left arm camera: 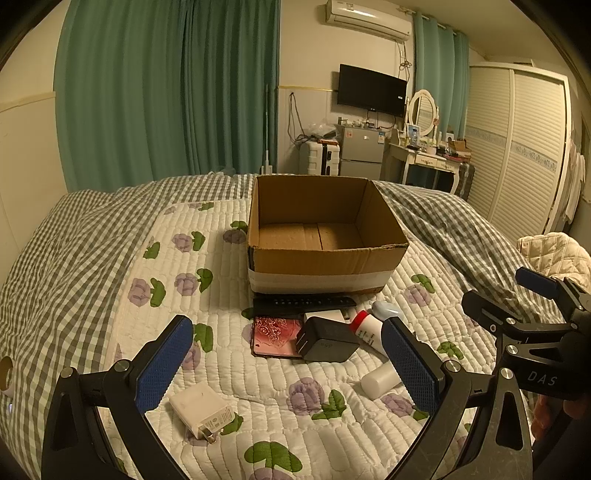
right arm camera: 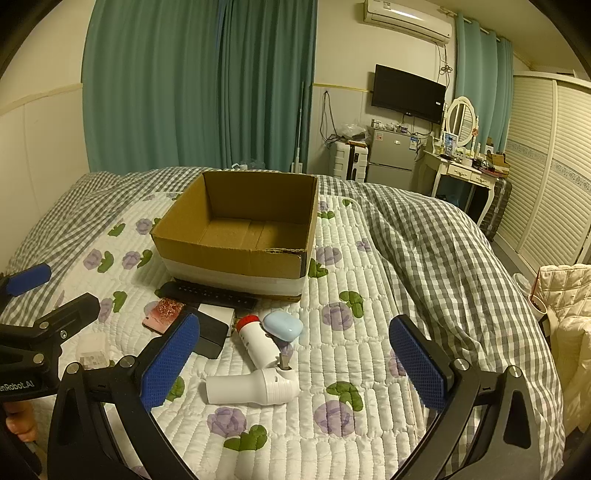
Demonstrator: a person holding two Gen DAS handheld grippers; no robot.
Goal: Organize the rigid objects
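Dim, warm yellowish indoor light in both fisheye views
Edges bow strongly, with dark corners; glare streaks the air conditioner; soft shadows sit under the cardboard box; distant furniture looks slightly soft

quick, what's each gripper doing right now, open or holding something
Left gripper: open, holding nothing, above the bed.
Right gripper: open, holding nothing, above the white bottle.

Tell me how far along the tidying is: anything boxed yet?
Nothing boxed: the cardboard box is empty. Nothing in hand: left gripper and right gripper hover open. Left to do: remote, phone, black charger, white charger, bottles.
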